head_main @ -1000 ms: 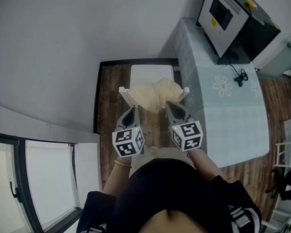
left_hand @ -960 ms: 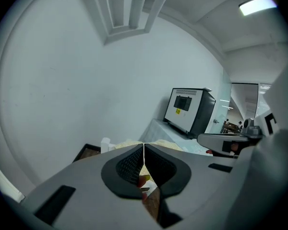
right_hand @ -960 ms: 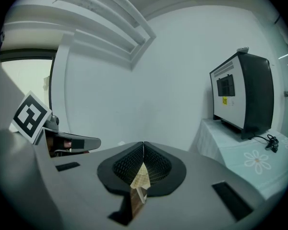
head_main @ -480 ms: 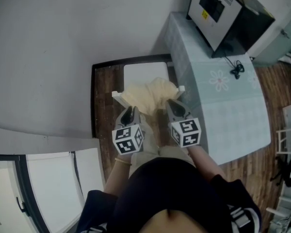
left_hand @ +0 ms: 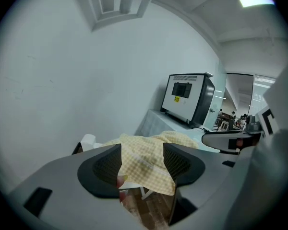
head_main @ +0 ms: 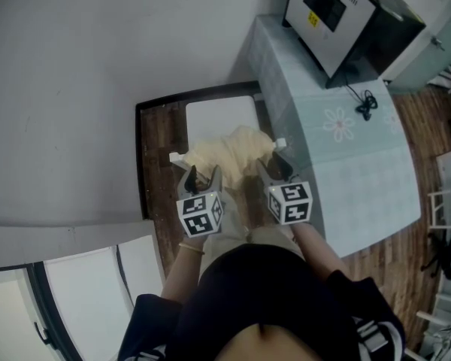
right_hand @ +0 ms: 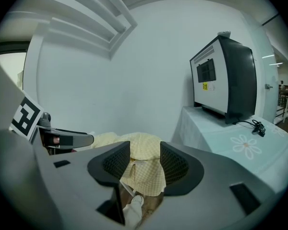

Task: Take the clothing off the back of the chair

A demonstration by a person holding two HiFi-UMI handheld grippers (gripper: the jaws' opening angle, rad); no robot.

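The yellow sticker [head_main: 313, 19] on the appliance [head_main: 340, 36] seems unreadable.

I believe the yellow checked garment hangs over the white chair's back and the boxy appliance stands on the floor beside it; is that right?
Not quite: the head view shows the boxy appliance standing on the table with the pale flowered cloth, not on the floor. The yellow checked garment does hang over the white chair's back.

The clothing [head_main: 229, 149] is pale yellow with a fine white check. The chair [head_main: 218, 115] is white, and the floor [head_main: 152, 156] is dark brown wood. The counter [head_main: 361, 179] wears a pale blue-green checked cloth with a white daisy [head_main: 338, 124].
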